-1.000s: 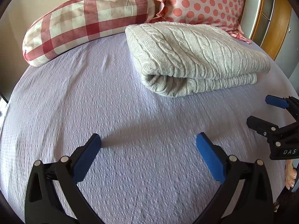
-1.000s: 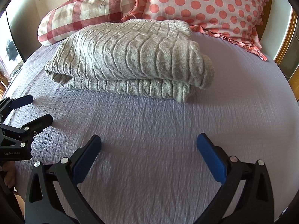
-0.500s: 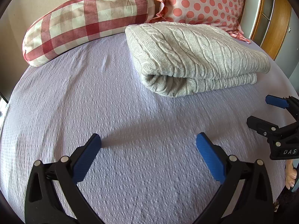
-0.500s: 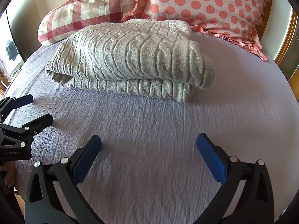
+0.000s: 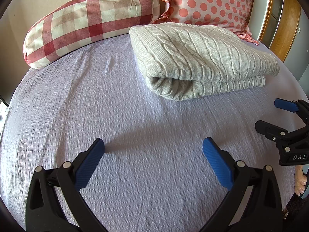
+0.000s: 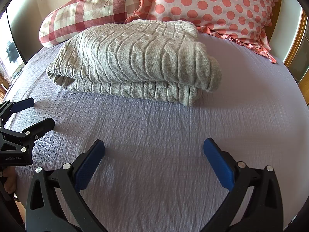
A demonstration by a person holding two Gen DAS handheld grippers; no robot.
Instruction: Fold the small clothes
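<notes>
Left wrist view: left gripper point(image 5: 153, 145), fingers spread wide and holding nothing, hovers above the bare lilac bedsheet point(image 5: 81, 100). Grey cable-knit sweater point(image 5: 197, 58) lies folded in a compact stack toward the head of the bed, just before the checked pillow point(image 5: 87, 23) and the polka-dot pillow point(image 5: 208, 2), well apart from both grippers. Right gripper point(image 5: 270, 114) enters at the right edge, likewise spread and empty. Right wrist view confirms this: right gripper point(image 6: 154, 147) is clear of the sweater point(image 6: 133, 58). Judgement: folding appears complete; no further unfolded garment is visible.
</notes>
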